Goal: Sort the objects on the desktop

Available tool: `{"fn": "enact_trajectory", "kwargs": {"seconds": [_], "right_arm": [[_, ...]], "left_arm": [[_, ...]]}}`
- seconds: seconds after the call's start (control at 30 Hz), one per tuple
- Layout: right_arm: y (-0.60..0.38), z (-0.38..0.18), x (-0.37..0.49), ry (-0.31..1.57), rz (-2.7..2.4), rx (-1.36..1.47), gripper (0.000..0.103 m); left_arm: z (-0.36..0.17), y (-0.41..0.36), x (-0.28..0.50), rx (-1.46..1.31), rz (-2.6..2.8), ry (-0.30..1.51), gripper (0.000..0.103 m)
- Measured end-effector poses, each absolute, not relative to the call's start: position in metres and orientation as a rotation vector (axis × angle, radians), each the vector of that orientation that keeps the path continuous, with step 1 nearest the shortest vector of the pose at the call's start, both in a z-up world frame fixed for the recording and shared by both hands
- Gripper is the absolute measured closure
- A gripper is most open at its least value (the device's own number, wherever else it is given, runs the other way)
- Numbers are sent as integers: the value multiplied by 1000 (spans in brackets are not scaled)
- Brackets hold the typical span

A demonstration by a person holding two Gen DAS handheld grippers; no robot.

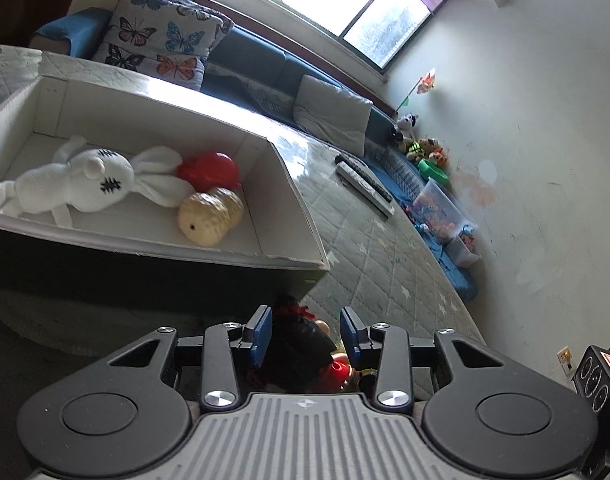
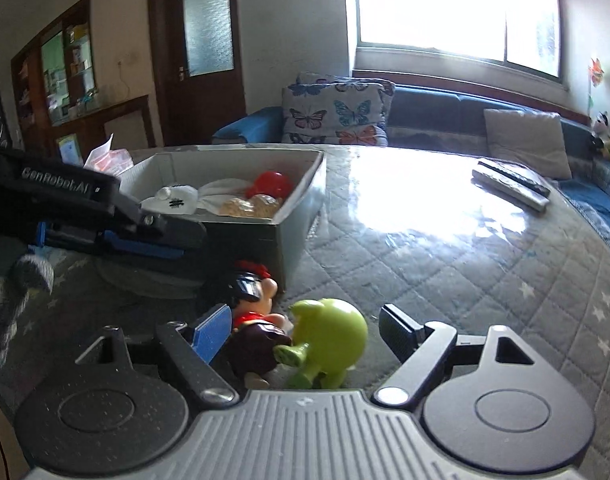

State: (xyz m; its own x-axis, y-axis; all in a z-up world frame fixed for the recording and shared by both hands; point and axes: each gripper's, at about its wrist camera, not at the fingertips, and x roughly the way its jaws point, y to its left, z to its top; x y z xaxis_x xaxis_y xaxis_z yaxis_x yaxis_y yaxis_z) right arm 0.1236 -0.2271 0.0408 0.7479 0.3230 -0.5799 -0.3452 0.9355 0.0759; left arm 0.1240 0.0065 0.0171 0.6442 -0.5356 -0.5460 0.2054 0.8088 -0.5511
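A doll with black hair and a red bow [image 1: 301, 340] lies on the quilted table [image 2: 445, 264], just in front of the white box [image 2: 301, 208]. My left gripper [image 1: 306, 334] is open, and the doll shows between its blue pads, below them. Beside the doll stands a green figure [image 2: 329, 336]. My right gripper [image 2: 305, 332] is open around both the doll [image 2: 249, 300] and the green figure, without pressing on them. In the right wrist view the left gripper [image 2: 177, 242] hovers above and to the left of the doll. The box [image 1: 289, 184] holds a white knitted rabbit [image 1: 85, 180], a red toy [image 1: 211, 170] and a beige toy [image 1: 209, 216].
Two remote controls [image 2: 509, 184] lie at the table's far right. A blue sofa with butterfly cushions [image 2: 333, 116] runs behind the table under the window. Plastic bins of toys [image 1: 441, 208] and plush animals [image 1: 421, 148] sit along the wall. A dark speaker [image 1: 601, 376] stands at lower right.
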Motion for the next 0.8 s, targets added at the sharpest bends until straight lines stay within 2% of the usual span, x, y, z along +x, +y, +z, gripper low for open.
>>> {"fn": "enact_trajectory", "kwargs": {"seconds": [0.33, 0.8], "right_arm": [[-222, 40, 118, 618, 397, -50, 20], [-176, 43, 122, 594, 528, -166, 20]], "left_arm": [[11, -7, 129, -456, -454, 789, 63], [9, 11, 130, -501, -402, 782, 63]]}}
